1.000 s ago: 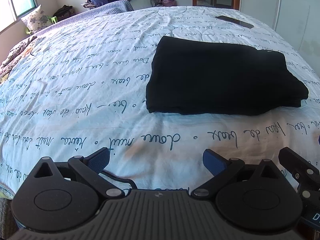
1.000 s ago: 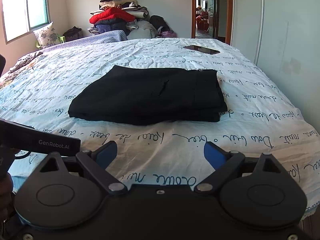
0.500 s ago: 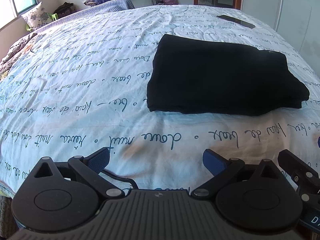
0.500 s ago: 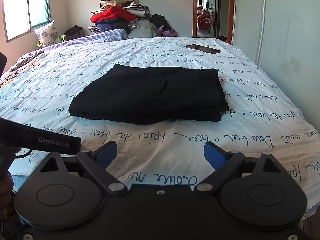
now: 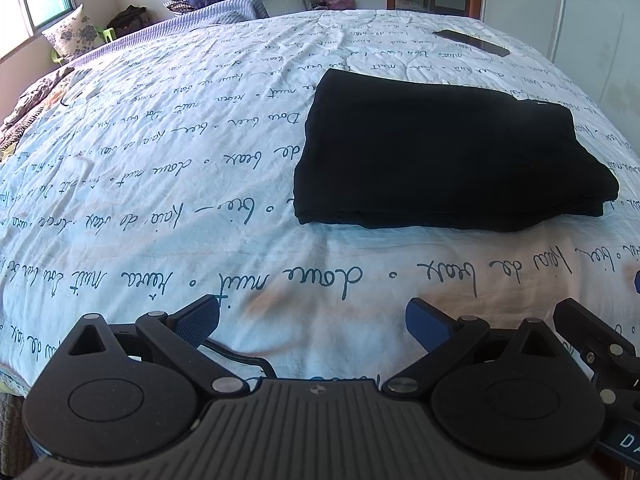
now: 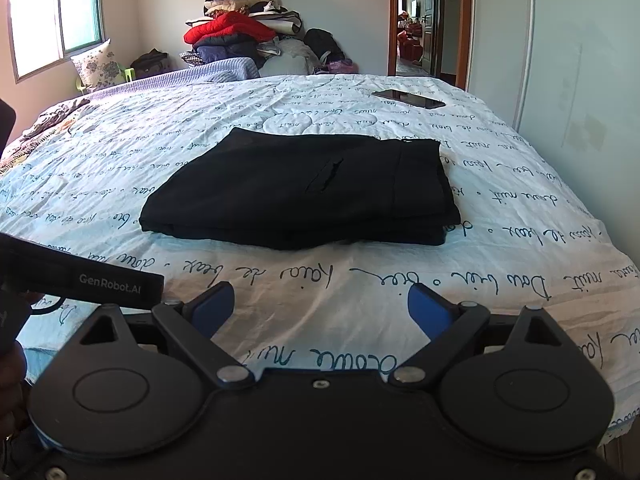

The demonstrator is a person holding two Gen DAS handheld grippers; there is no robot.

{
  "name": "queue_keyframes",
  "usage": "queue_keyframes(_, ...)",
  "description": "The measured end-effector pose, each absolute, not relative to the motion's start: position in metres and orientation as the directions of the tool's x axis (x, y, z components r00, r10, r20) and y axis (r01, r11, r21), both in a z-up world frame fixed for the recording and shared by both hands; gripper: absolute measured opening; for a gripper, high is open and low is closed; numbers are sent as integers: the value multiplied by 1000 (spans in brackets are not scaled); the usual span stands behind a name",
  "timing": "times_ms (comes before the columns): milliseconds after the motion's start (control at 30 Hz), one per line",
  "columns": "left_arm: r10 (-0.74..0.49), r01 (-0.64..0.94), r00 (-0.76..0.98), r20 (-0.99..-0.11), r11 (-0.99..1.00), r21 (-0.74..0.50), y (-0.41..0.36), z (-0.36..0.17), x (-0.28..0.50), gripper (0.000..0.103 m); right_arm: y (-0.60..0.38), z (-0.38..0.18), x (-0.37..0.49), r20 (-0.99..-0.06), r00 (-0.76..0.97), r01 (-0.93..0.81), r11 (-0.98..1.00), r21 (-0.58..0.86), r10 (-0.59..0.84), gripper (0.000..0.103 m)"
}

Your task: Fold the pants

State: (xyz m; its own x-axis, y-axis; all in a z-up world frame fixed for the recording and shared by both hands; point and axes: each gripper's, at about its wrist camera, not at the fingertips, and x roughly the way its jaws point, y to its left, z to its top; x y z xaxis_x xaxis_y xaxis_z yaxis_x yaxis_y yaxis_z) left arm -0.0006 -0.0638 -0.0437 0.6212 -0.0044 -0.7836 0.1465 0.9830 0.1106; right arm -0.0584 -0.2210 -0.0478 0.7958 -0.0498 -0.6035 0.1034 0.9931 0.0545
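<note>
Jaws apart, empty, on my left gripper [image 5: 312, 322] and right gripper [image 6: 321, 308]; folded black fabric pants [image 6: 304, 188] lie frame centre on script-printed white bedsheet [image 6: 280, 280].

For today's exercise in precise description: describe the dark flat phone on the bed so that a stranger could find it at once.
Start at the bed's white quilt with blue handwriting. Look past the folded black pants towards the far right corner, near the doorway. The phone lies there alone, a thin, glossy, hard slab, unlike the soft matte pants.

left tongs [image 5: 312, 322] tilted slightly downward, pants [image 5: 448, 160] lower in view
</note>
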Motion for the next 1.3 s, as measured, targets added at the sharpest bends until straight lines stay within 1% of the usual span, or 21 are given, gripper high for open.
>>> queue_keyframes(1067,-16,154,623,-782,983,103,-62,-41,-1,100,-226,-48,-59,-606,794,102,993,57,-47,95)
queue_keyframes(1133,-21,147,634,-773,985,93,-58,-37,-1,99,-226,-46,-60,-590,807,74,995,69,-19,95)
queue_keyframes(1200,-20,112,668,-744,991,74,-46,-27,1,99,-225,-40,-61,-550,835,25,996,88,27,95)
queue_keyframes(1300,48,-21,718,-695,999,47,-10,-7,11,100,-217,-34,-56,-490,862,-99,992,83,127,95)
